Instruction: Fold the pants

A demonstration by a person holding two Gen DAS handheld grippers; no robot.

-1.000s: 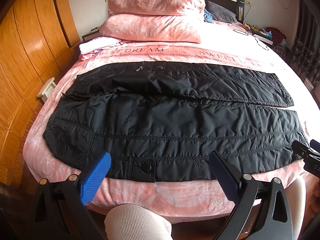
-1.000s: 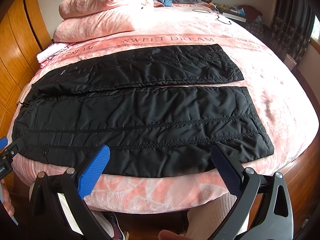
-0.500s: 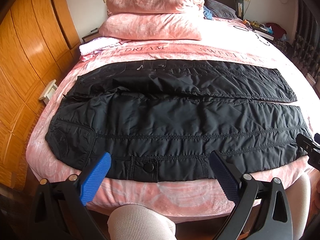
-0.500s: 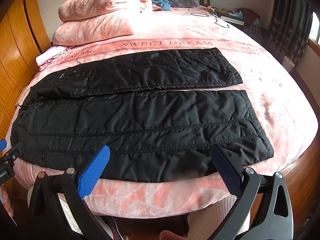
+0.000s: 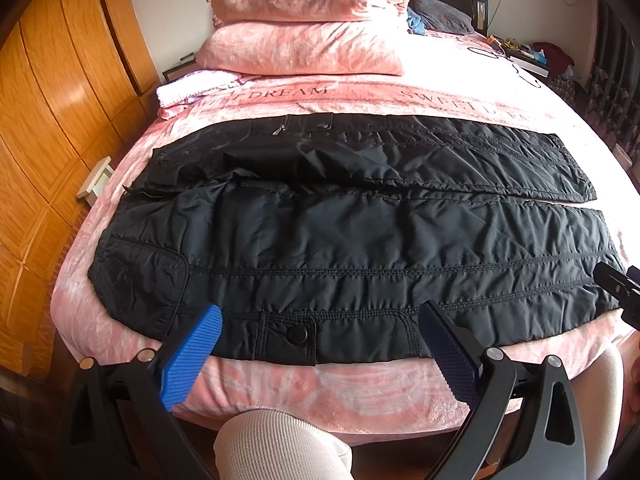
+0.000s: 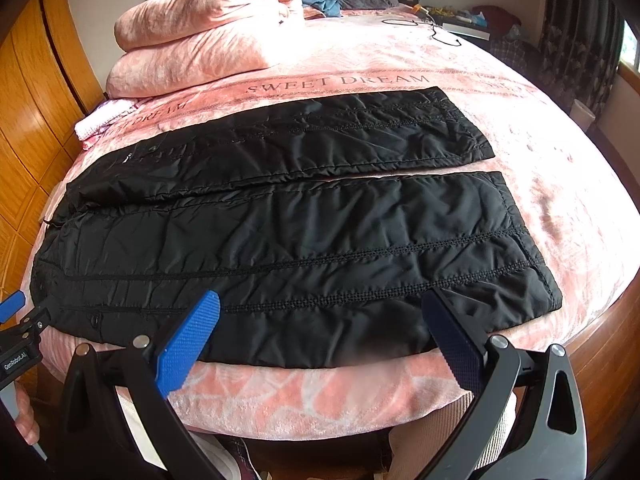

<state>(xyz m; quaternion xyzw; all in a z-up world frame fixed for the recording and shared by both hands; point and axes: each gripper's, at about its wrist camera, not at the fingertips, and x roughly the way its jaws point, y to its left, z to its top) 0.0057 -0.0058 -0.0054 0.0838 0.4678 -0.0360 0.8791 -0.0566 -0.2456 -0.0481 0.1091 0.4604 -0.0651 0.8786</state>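
Black quilted pants [image 5: 340, 236] lie flat across a pink bed [image 5: 320, 380], waist to the left, both legs running right side by side; they also show in the right wrist view [image 6: 300, 232]. My left gripper [image 5: 320, 344] is open and empty, hovering just over the near edge of the pants by the snap pocket [image 5: 298, 334]. My right gripper [image 6: 320, 328] is open and empty over the near edge of the near leg, left of the hem [image 6: 532, 256]. Each gripper appears at the edge of the other's view: right [image 5: 618, 288], left [image 6: 16, 320].
Two pink pillows [image 5: 308, 28] are stacked at the headboard. A folded white-pink cloth [image 5: 192, 88] lies at the bed's back left. A wooden wardrobe [image 5: 52, 120] stands on the left. A nightstand with clutter [image 6: 464, 20] and dark curtains [image 6: 580, 40] stand on the right.
Both grippers have moved forward and slightly down toward the near edge of the pants. The pants have not moved, and both grippers stay open.
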